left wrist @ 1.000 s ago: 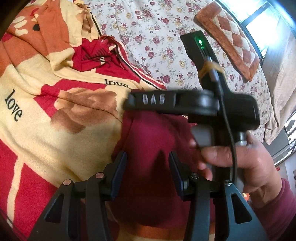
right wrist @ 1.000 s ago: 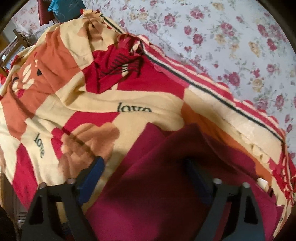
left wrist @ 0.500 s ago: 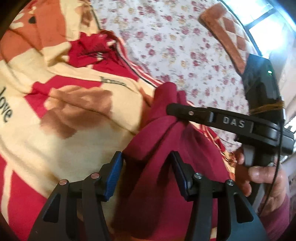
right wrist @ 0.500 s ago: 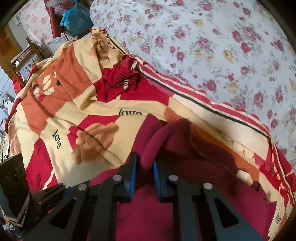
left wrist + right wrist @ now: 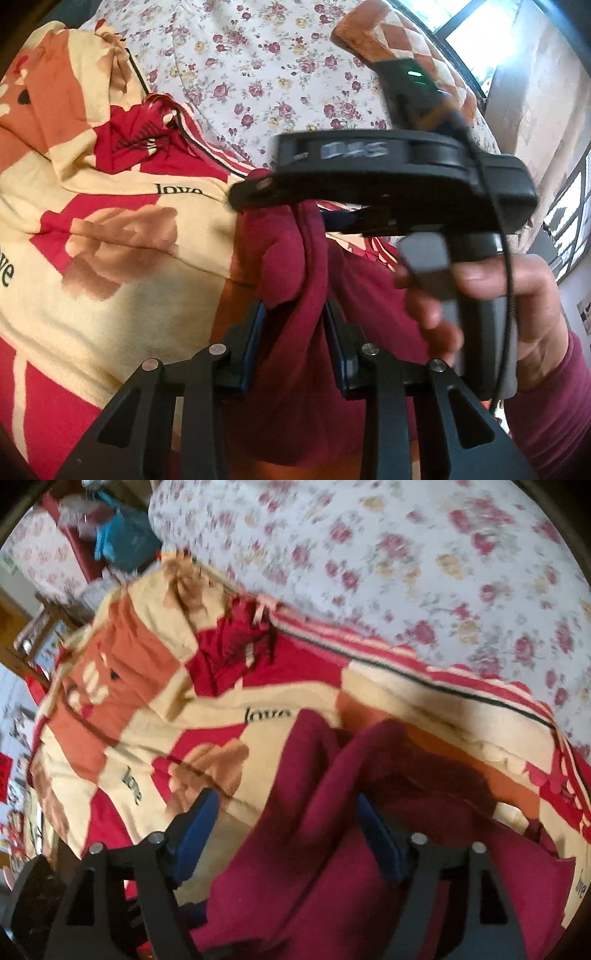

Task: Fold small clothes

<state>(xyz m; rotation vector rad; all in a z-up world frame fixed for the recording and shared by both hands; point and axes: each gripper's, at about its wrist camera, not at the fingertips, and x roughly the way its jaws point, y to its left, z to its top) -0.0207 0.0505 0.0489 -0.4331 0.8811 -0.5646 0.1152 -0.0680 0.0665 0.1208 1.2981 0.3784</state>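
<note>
Closing left hand-held gripper (image 5: 293, 332) bunches maroon garment (image 5: 295, 266) on patterned blanket (image 5: 110, 229); right hand-held gripper (image 5: 288, 834) opening.

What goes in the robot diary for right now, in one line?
left tool: closing on maroon garment | right tool: opening, garment between | blanket underneath

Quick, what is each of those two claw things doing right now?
Left gripper: closing on a raised fold of the dark red cloth garment.
Right gripper: opening, pads clear of that garment.

right gripper (image 5: 280, 218) blocking ahead, floral bedspread (image 5: 258, 66) clear
</note>
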